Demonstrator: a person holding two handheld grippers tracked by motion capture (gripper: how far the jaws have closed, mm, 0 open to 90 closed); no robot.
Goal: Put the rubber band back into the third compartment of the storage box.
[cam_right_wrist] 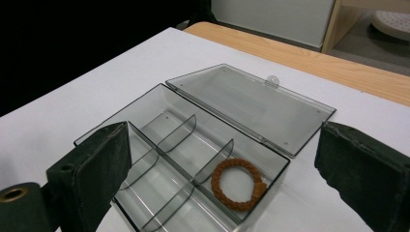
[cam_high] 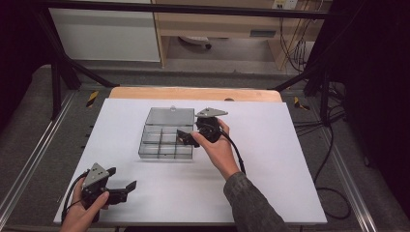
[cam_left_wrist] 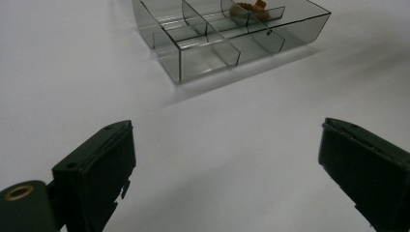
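We see the compartment box [cam_right_wrist: 193,154] lying open, its lid [cam_right_wrist: 251,104] flat behind it, a brown braided ring [cam_right_wrist: 238,183] already in one corner compartment. Right gripper [cam_high: 189,137] hovers spread at the box's edge; left gripper [cam_high: 123,189], spread, waits well apart. We judge closing remains.

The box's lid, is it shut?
No, in the right gripper view the clear box has its lid flipped open and lying flat behind it, with a brown braided ring visible inside one compartment.
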